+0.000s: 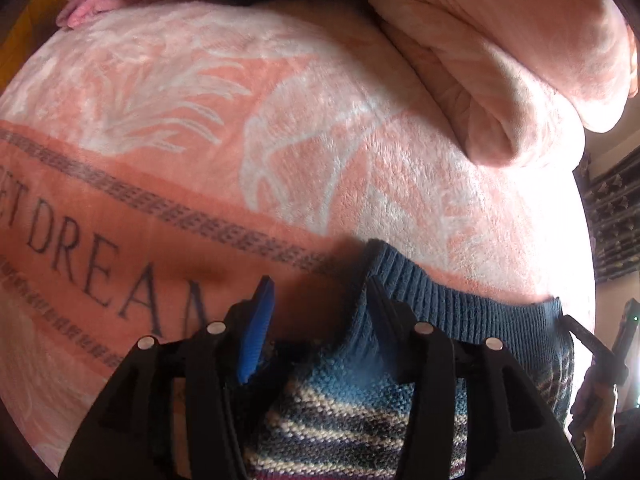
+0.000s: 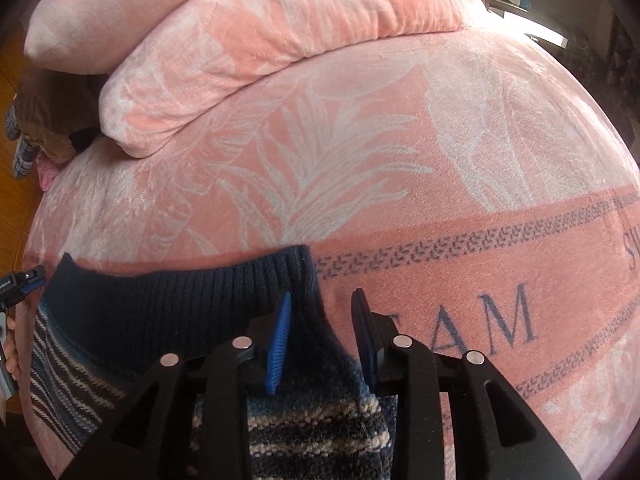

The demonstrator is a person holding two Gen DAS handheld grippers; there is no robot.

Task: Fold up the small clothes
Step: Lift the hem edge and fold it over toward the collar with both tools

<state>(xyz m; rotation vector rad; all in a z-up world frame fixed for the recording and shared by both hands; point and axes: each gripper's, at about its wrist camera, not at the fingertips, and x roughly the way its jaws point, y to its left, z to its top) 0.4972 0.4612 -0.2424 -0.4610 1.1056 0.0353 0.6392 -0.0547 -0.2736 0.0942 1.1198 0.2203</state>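
I am holding my left gripper [image 1: 320, 304] and right gripper [image 2: 322, 320] spread over the striped knit sweater [image 1: 420, 320] lying on the pink blanket [image 1: 280, 128]; my fingers are hiding its lower part.

Sweater [image 1: 352, 408] runs off the bottom edge; blanket lettering [image 2: 486, 326] (partly covered) unreadable.

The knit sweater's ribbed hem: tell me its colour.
Solid dark teal-blue ribbed hem; the sweater below is blue-and-cream striped. Best seen from the left wrist.
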